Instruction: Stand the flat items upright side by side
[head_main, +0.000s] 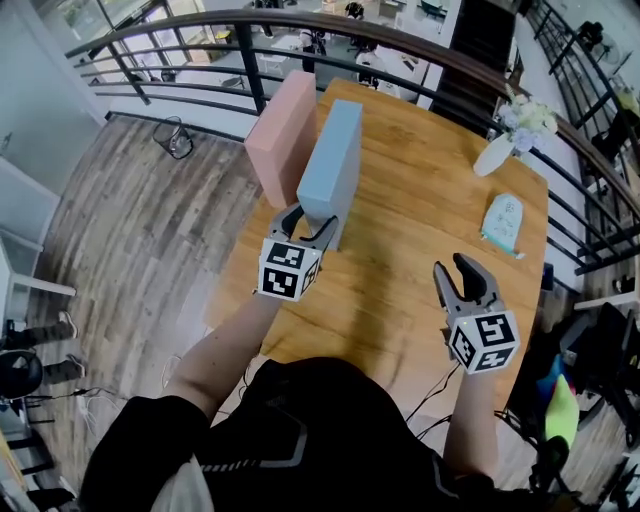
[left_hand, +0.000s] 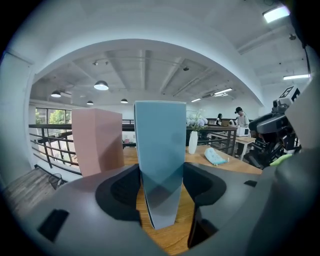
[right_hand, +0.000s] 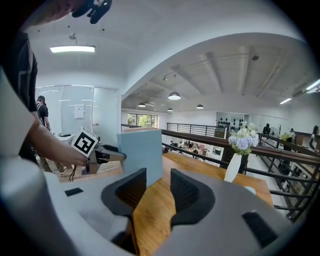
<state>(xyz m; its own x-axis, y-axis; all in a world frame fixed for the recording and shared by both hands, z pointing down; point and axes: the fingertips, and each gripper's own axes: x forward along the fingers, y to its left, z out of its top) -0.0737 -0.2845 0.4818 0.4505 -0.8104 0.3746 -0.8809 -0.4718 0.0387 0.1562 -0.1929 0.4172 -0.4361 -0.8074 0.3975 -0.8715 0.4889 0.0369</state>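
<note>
Slabs upright on the desk (head_main: 420, 215)
Left claw (head_main: 310, 222) grips blue slab's (head_main: 335, 160) near edge; pink slab (head_main: 285, 130) stands just beside it; right claw (head_main: 452, 265) gapes empty, well apart.

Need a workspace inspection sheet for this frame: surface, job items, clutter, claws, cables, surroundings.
Surface: wooden table, no spills seen.
Job's things: pink slab and blue slab both upright, side by side near the table's left edge, with a narrow gap between them.
Clutter: vase with flowers and a packet on the table's right side.
Grippers: left claw closed on the blue slab's near end; right claw open, empty, over the table's near right.
Cables: thin cables on the floor at the left.
Surroundings: railing behind the table, plank floor, people far off.
</note>
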